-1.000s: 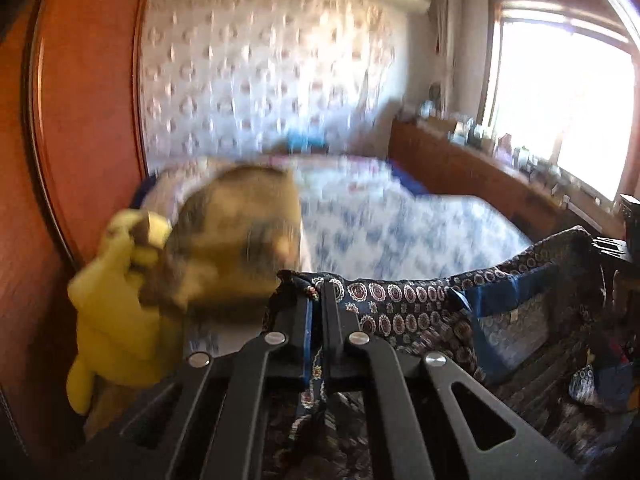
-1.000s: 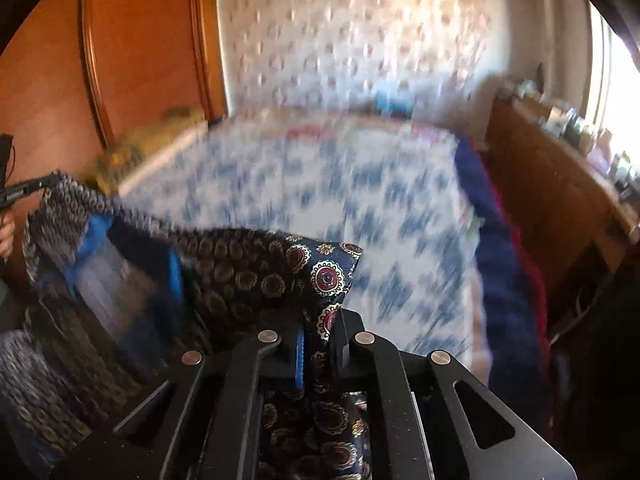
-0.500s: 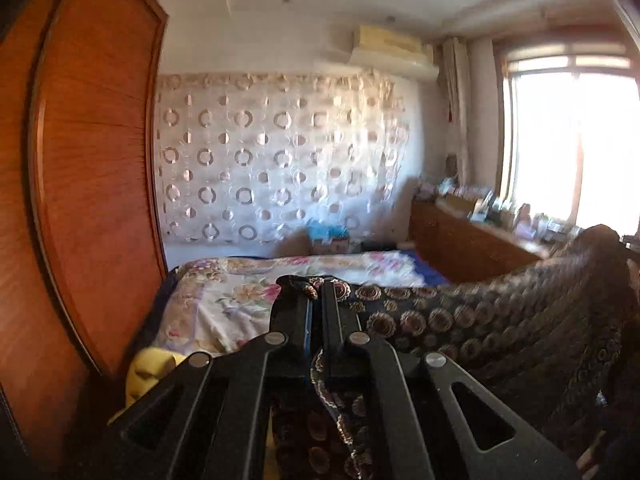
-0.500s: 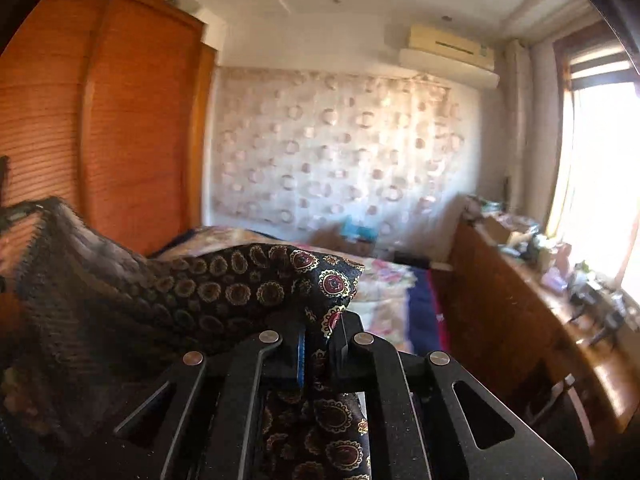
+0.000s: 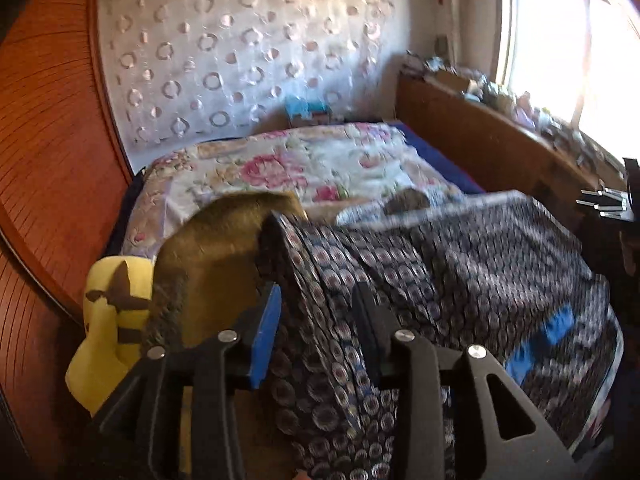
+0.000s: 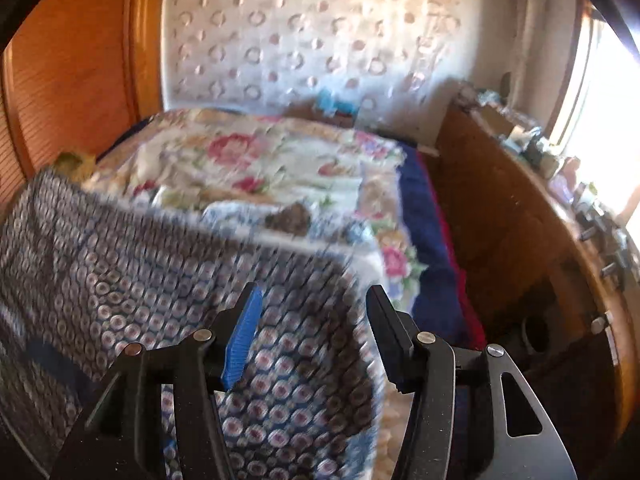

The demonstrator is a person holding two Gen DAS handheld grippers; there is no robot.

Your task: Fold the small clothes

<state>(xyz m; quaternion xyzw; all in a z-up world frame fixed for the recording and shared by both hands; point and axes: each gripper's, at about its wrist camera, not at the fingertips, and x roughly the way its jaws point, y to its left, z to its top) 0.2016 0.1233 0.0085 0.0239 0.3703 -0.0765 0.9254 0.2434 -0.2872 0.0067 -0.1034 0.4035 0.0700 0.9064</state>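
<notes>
both grippers have just been opening, and the cloth (image 5: 460, 280) now lies loose between their jaws instead of being pinched. in the left view the left gripper (image 5: 316, 332) stands spread at bottom centre, a bunched fold of the dark patterned cloth running up between the blue pad and the black one, with no clear press on it. in the right view the right gripper (image 6: 310, 332) is spread wider at bottom centre, the cloth's right edge passing between its jaws without being squeezed. this looks like a release: the cloth was likely carried spread by two corners so it would land flat on the bed, ready for a first fold

the cloth fills the lower middle and right of the left view and the lower left of the right view, blurred. the bed (image 5: 304, 164) behind it carries a floral cover. a yellow plush (image 5: 108, 332) sits at lower left beside an olive cushion (image 5: 224, 248). a wooden wardrobe (image 5: 44, 128) fills the left edge, a curtain (image 6: 320, 24) with rings hangs at the top, and a cluttered wooden sideboard (image 6: 512, 208) runs under the bright window at right
</notes>
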